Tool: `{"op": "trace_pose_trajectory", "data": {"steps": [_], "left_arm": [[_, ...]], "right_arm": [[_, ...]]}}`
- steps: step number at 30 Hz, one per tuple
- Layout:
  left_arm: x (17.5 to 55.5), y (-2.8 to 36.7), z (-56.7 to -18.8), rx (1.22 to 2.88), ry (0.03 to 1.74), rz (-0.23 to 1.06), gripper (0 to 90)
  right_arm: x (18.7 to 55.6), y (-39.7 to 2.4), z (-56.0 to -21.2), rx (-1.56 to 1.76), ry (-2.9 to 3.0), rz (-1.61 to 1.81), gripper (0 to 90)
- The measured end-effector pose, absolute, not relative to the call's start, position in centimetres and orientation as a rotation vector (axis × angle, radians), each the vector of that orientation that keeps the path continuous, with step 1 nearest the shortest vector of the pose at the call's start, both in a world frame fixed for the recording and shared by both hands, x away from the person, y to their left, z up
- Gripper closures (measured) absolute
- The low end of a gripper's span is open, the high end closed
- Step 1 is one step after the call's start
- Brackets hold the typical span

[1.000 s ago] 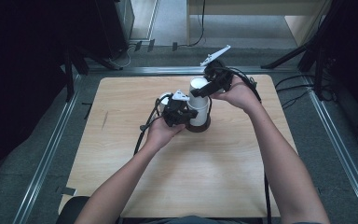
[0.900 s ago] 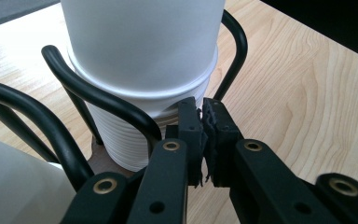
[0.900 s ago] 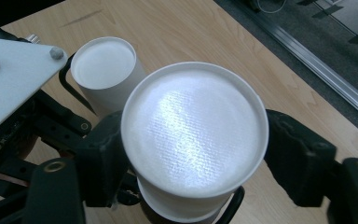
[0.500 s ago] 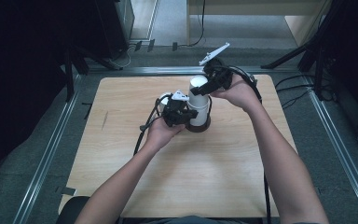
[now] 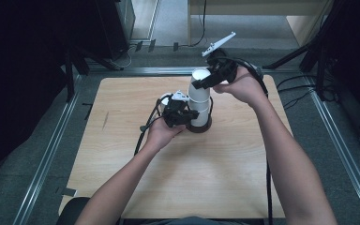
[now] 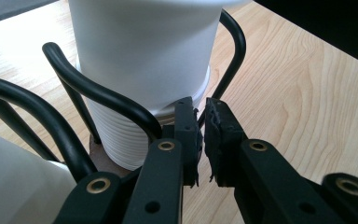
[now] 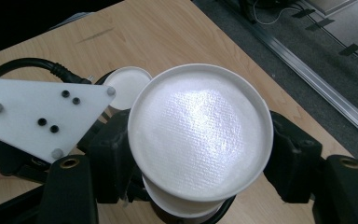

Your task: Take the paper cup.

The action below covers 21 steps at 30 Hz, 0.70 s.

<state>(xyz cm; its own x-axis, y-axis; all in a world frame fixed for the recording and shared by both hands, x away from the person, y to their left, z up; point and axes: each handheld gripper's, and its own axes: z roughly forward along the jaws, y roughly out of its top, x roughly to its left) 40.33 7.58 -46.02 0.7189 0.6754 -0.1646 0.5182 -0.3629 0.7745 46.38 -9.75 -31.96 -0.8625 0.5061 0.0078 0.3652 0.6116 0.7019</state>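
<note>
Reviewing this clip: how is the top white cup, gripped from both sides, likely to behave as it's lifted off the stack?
The top white cup looks thin-walled, so probably light and squashable under the right hand-held gripper. Its smooth sides may slip. It is nested on a ribbed cup, so it may drag that one; the left hand-held gripper pinches the black wire holder, probably steadying it.

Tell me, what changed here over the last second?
The right claw, clamped around the top white cup, has lifted it slightly off the stack. The left claw stays shut on the black wire holder, which has not moved.
</note>
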Motion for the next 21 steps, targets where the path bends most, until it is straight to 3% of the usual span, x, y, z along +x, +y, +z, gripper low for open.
{"op": "trace_pose_trajectory", "data": {"steps": [11, 21], "left_arm": [[40.4, 7.6, -46.1, 2.049, 0.904, 0.215, 82.7], [40.3, 7.7, -46.1, 2.064, 0.889, 0.194, 79.4]], "right_arm": [[45.3, -11.0, -29.1, 0.717, 2.636, 1.102, 33.5], [43.6, -13.0, -28.7, 0.688, 2.678, 1.09, 33.4]]}}
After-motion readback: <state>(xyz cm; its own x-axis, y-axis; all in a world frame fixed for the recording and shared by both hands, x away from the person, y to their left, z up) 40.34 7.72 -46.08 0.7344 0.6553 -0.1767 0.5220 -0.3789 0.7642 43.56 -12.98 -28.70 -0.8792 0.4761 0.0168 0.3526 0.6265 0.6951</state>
